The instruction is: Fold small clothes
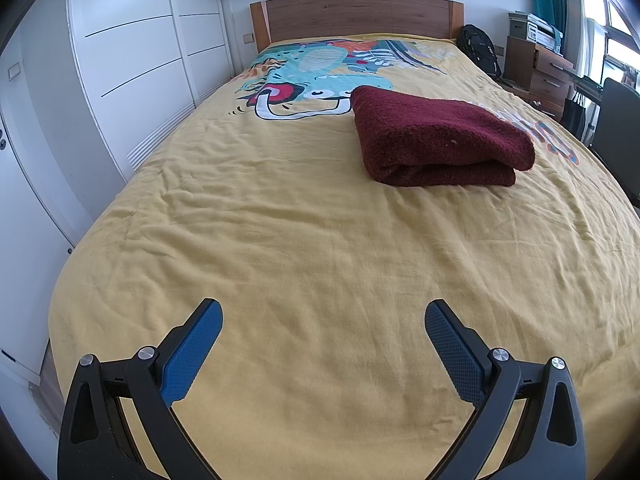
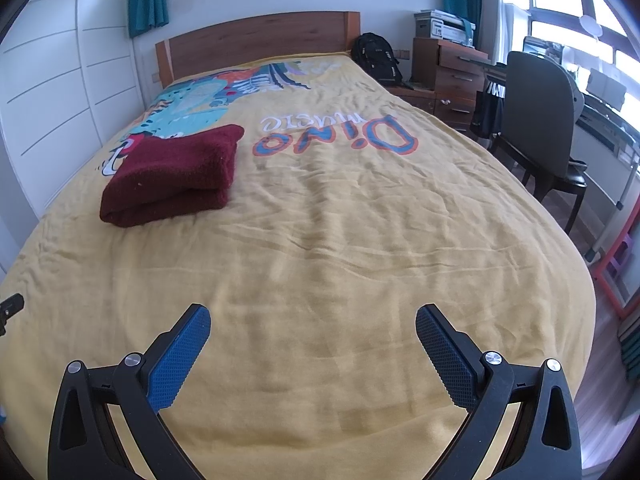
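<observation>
A dark red towel (image 1: 440, 136) lies folded in a thick, neat stack on the bed (image 1: 304, 240), up towards the headboard (image 1: 356, 16) and partly over the dinosaur print on the yellow bedspread. In the right wrist view the same towel (image 2: 172, 174) sits to the left of the upside-down "Dino" lettering (image 2: 340, 136).

Both grippers hang over the near, bare part of the bedspread, well apart from the towel and aimed along the bed towards the headboard. The left gripper (image 1: 322, 320) has its blue-padded fingers (image 1: 192, 356) spread wide with nothing between them. The right gripper (image 2: 312, 324) is posed the same way, its fingers (image 2: 452, 364) wide apart and empty.

White wardrobe doors (image 1: 132, 60) run along the left side of the bed. On the right stand a black backpack (image 2: 376, 58), a wooden drawer unit (image 2: 456, 80) and a dark chair (image 2: 540, 120).
</observation>
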A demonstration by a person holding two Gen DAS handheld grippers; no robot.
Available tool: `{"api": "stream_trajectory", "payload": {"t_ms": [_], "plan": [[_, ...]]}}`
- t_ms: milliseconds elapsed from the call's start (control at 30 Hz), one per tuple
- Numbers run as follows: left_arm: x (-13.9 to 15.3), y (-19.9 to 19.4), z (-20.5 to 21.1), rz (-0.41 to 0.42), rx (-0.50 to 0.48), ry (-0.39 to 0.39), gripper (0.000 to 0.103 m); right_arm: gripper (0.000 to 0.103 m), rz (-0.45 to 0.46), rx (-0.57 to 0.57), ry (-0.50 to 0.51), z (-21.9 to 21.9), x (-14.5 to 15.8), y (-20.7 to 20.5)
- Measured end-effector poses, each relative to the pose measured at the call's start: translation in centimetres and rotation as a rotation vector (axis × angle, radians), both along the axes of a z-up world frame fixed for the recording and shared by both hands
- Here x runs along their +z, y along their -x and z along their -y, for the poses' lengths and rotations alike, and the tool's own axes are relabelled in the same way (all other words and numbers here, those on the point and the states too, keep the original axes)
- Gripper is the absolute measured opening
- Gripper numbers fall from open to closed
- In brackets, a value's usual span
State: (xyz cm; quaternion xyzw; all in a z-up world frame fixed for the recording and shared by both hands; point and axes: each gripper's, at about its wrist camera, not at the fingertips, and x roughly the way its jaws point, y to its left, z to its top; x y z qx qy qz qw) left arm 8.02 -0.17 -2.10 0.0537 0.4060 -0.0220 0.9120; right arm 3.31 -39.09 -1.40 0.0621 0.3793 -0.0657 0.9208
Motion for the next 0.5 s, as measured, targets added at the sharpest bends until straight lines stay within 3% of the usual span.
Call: {"api": "stream_trajectory", "payload": {"t_ms": [500], "plan": [[0.02,0.01,0.05,0.0,0.0,0.0,0.1,0.103,-0.001,0.003,0.004,-0.01,0.13,0.05]]}}
